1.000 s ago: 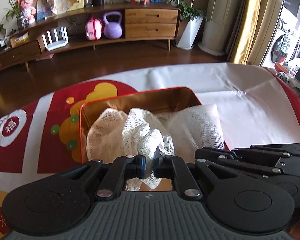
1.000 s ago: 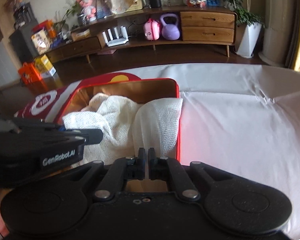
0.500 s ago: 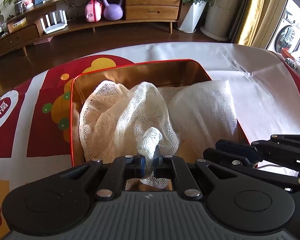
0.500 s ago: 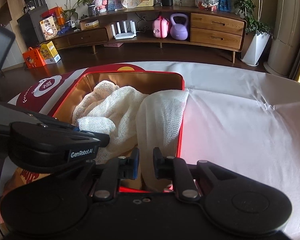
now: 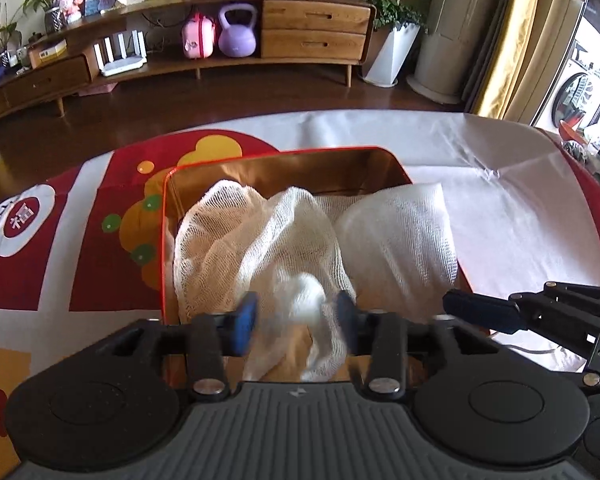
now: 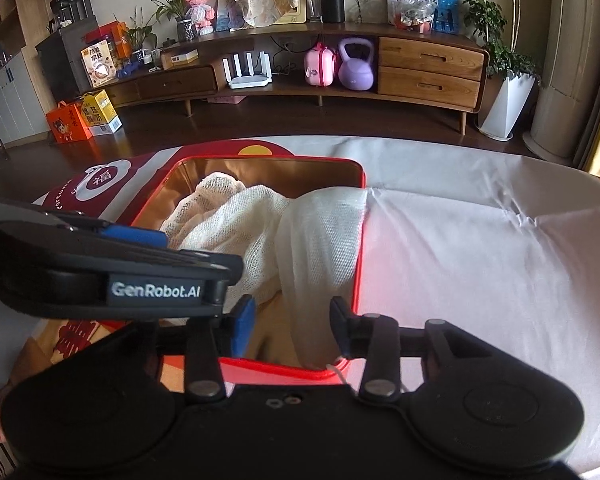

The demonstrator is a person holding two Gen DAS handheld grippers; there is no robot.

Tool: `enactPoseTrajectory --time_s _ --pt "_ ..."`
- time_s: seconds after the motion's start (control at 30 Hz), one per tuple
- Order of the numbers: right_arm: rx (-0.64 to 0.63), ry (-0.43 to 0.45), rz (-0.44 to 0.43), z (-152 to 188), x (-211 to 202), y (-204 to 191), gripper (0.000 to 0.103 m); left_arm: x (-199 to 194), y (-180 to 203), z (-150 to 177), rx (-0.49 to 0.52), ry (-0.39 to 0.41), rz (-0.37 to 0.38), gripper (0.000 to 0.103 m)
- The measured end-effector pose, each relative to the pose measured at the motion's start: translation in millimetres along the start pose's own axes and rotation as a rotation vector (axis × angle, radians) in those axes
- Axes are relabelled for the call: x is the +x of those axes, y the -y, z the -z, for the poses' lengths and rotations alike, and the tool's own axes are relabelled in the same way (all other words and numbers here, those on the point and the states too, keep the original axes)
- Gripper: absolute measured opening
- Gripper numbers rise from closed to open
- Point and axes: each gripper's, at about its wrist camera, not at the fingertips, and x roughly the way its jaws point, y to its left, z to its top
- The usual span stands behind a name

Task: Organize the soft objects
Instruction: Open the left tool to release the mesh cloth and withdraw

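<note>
A white gauze cloth (image 5: 260, 240) lies bunched in a red tin with a gold inside (image 5: 284, 162) on the table. One fold (image 5: 400, 232) drapes over the tin's right rim. My left gripper (image 5: 296, 320) is open, its fingers either side of a cloth bunch at the tin's near end. In the right wrist view the cloth (image 6: 260, 220) fills the tin (image 6: 268, 164). My right gripper (image 6: 292, 322) is open over the tin's near right corner, with the draped fold between its fingers. The left gripper's body (image 6: 112, 272) sits to its left.
The table wears a white cover (image 6: 480, 248) on the right and a red patterned cloth (image 5: 100, 240) on the left. Beyond the far edge are dark floor and a long wooden sideboard (image 5: 312, 32) with a purple kettlebell (image 5: 237, 36).
Both grippers have opened. The left one let go of the cloth bunch it was pinching, and the cloth has settled into the tin. Both have pulled back a little.
</note>
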Motion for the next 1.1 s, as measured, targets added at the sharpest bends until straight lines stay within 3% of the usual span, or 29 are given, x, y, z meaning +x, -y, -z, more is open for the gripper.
enactPoseTrajectory --time_s 0.07,0.2,0.5,1.1 --pt "-0.006 0.008 0.000 0.2 -5.9 -1.0 0.046 -7.9 -0.3 -0.9 -0.005 0.021 0.023 0.067" --pt "-0.014 0.033 0.014 0.5 -20.9 -3.0 0.057 -22.9 4.0 -1.8 0.000 0.040 0.020 0.067" --pt "0.005 0.087 0.021 -2.0 -62.3 -4.6 0.068 -66.3 11.6 2.9 0.009 0.086 0.007 0.067" --pt "0.003 0.146 -0.005 20.3 -138.0 -21.5 0.080 -153.5 12.9 36.1 0.003 0.161 0.038 0.071"
